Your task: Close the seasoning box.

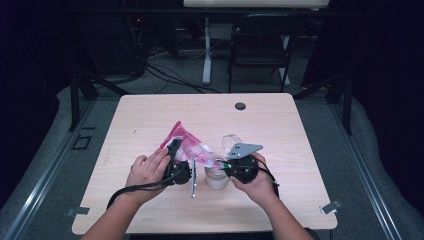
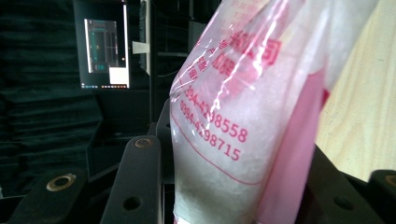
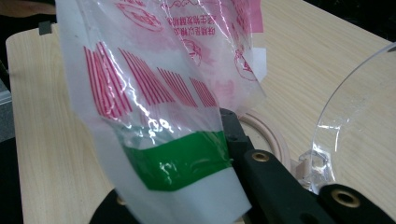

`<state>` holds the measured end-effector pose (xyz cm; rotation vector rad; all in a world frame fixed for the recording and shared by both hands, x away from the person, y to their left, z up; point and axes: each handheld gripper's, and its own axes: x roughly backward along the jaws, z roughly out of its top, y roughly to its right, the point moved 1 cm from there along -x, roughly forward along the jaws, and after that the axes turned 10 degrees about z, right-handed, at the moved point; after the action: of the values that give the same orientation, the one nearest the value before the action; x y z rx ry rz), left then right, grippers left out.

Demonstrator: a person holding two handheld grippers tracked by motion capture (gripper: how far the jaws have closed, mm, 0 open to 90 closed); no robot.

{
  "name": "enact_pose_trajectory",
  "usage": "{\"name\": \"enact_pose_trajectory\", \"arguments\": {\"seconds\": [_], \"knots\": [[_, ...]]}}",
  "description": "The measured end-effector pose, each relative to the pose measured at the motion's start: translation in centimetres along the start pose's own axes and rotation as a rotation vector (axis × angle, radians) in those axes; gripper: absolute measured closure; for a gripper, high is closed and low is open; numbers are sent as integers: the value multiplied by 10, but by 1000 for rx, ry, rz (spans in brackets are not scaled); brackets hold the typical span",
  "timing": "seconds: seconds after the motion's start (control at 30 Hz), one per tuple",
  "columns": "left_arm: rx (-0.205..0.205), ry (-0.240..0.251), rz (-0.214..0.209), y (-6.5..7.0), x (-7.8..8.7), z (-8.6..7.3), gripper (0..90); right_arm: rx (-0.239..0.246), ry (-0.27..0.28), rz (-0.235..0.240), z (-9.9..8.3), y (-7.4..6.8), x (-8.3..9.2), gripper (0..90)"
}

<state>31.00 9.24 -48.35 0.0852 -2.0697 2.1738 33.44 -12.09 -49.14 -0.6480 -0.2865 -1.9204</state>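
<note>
I have the pink-and-white plastic bag [image 1: 186, 145] stretched between both tools, a little near of the table's [image 1: 150, 115] middle. My left tool [image 1: 176, 150] is at the bag's left, upper part. In the left gripper view the bag [image 2: 243, 130] stands between the two black jaws, which are partly open with the bulging, white-filled plastic filling the gap and lying against both inner faces, so I read this as a grip on the bag. No earlier frame lets me judge any motion.

My right tool [image 1: 223, 166] meets the bag's right, lower end. In the right gripper view a green-banded corner of the bag [image 3: 182, 163] sits right at the jaws, with the red stripes and pink print rising up and to the far side; the jaws are closed tight on that corner.

Just below the bag's lower end, between my two hands, stands a clear container [image 1: 217, 179] with pale contents, its round rim [image 3: 266, 130] showing just behind the bag in the right gripper view. A clear hinged lid [image 1: 231, 142] stands tilted up at the container's far right side, close beside the right tool. The bag is off the table, slanting from far left down to near right, toward the container's mouth.
</note>
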Motion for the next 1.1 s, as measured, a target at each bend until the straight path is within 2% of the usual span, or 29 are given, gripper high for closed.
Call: {"name": "enact_pose_trajectory", "arguments": {"seconds": [0.37, 0.9, 1.1], "knots": [[31, -22, -25, 7, 2, -5, 653, 9, -7, 7, 2, -1, -3, 900], [101, -49, -87, 19, 3, -10, 667, 12, -19, 9, 1, -1, -8, 900], [112, -49, -87, 21, 2, -10, 679, 14, -22, 10, 1, -2, -9, 900]]}}
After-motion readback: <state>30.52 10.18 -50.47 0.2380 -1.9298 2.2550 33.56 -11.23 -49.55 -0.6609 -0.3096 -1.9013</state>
